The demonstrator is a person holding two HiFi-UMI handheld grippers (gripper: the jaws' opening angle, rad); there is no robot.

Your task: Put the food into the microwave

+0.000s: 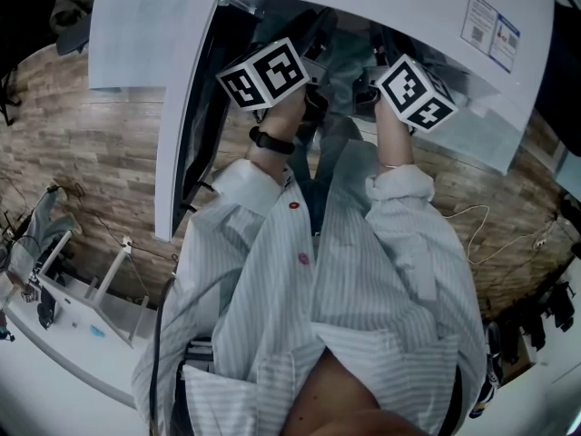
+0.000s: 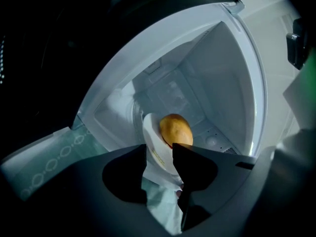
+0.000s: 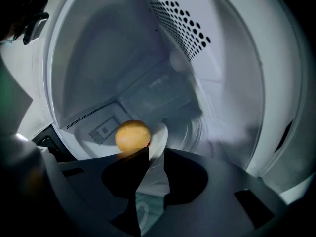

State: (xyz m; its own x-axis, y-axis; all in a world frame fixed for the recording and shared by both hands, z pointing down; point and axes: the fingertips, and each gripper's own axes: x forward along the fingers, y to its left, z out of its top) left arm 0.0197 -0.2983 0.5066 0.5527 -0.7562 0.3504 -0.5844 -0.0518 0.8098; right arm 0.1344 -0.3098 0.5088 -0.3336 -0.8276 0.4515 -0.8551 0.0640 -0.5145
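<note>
Plate (image 2: 153,149) with the golden bun (image 2: 175,130) sits inside the microwave (image 2: 222,83), dead ahead of both tools. Left gripper (image 2: 159,154) clamps its rim; right gripper (image 3: 156,154) looks slack around the opposite rim.

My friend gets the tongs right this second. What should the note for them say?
Left tongs: shut on the rim of the plate.
Right tongs: the plate's rim sits between them; whether they press it is unclear.
Things: the round yellow food lies on the plate, inside the microwave; its door is open.
Done: plate and food are in the cavity.
Left: probably set the plate down flat, let go, pull both tongs out, shut the door.
</note>
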